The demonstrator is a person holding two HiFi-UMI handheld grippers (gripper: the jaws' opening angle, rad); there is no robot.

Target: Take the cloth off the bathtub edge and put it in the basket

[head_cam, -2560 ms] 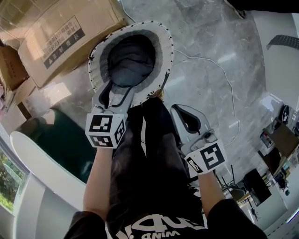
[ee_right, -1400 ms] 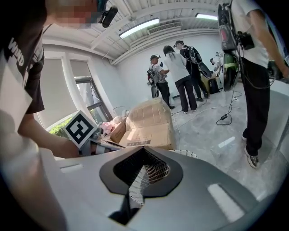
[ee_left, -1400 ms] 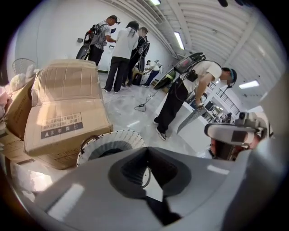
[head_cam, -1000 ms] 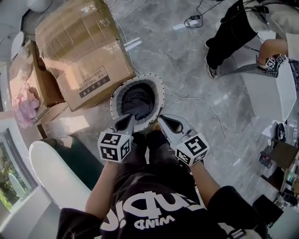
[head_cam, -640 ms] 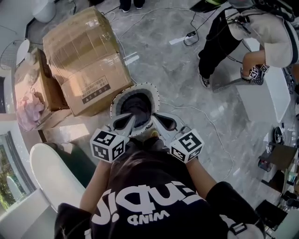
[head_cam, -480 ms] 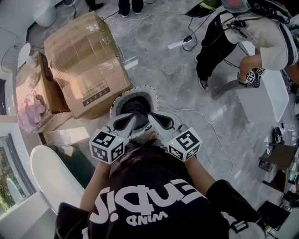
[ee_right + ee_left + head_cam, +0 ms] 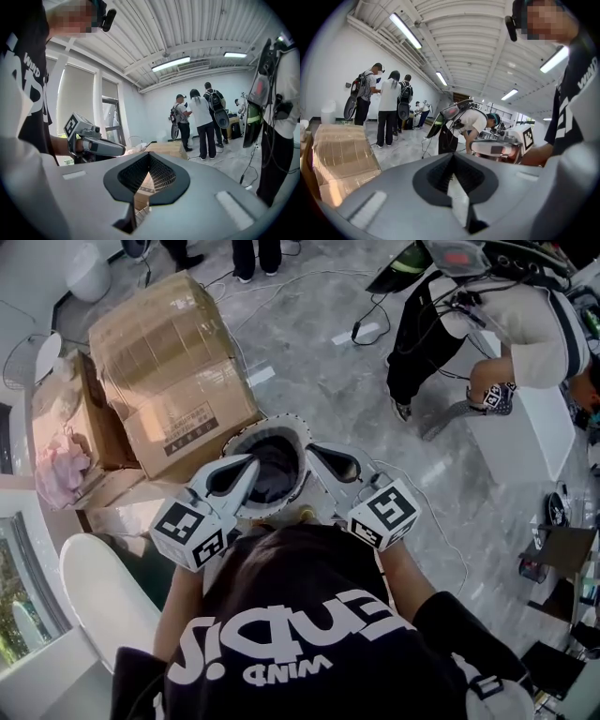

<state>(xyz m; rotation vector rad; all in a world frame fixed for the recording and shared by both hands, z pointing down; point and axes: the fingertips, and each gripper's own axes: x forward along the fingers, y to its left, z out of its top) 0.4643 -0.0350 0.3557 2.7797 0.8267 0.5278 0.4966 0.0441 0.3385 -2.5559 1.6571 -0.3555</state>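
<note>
The round white basket stands on the marble floor in front of me, with the dark grey cloth lying inside it. My left gripper is held over the basket's left rim, shut and empty. On the other side, my right gripper hovers over the right rim, also shut with nothing in it. In the left gripper view the left gripper points level into the room, its jaws closed. The right gripper points level too, toward the left one.
The white bathtub curves along the lower left. Cardboard boxes stand behind the basket on the left. A person bends over at the upper right, others stand at the far wall. A cable trails across the floor on the right.
Both grippers have come up away from the basket and drawn apart, the left one swinging left. The cloth stays in the basket. The view has pulled back from the basket.
</note>
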